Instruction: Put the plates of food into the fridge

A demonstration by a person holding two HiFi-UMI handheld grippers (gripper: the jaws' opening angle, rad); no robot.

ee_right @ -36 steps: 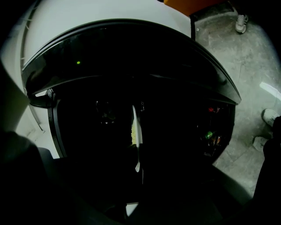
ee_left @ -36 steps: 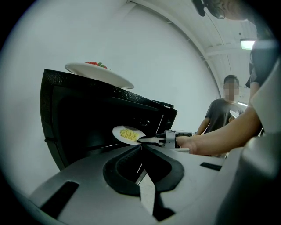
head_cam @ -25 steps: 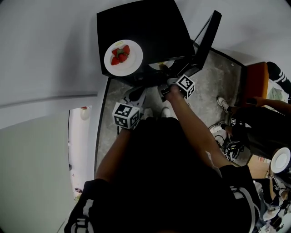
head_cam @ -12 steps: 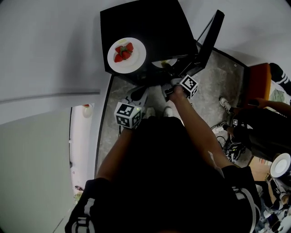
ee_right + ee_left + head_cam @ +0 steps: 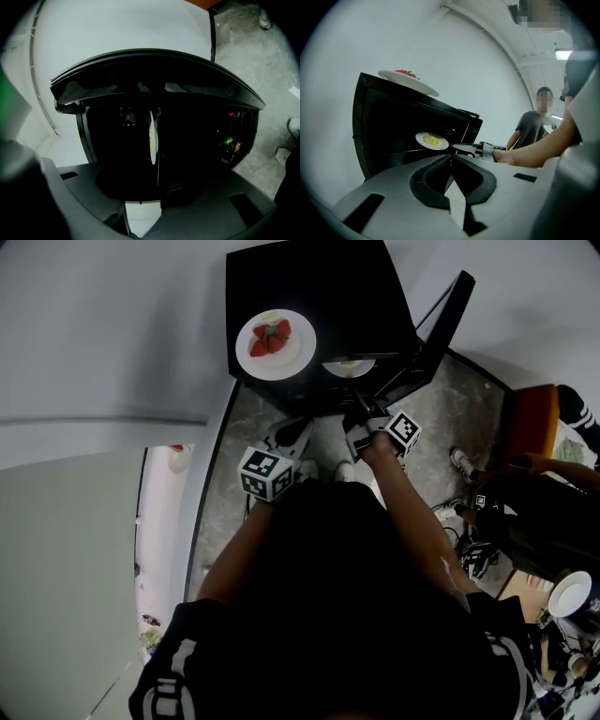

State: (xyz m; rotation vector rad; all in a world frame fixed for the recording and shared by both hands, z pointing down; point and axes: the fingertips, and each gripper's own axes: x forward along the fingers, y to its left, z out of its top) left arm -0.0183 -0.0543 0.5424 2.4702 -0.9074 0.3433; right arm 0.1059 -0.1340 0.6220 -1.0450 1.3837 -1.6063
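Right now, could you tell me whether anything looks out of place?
Only the strawberry plate: it sits on top of the fridge rather than inside, where the other plate already rests on a shelf.

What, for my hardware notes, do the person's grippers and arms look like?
The left gripper and right gripper have grey bodies with black pads at the jaws. Each carries a white cube printed with black square markers. The person wears a black short-sleeved top with white print on the sleeves.
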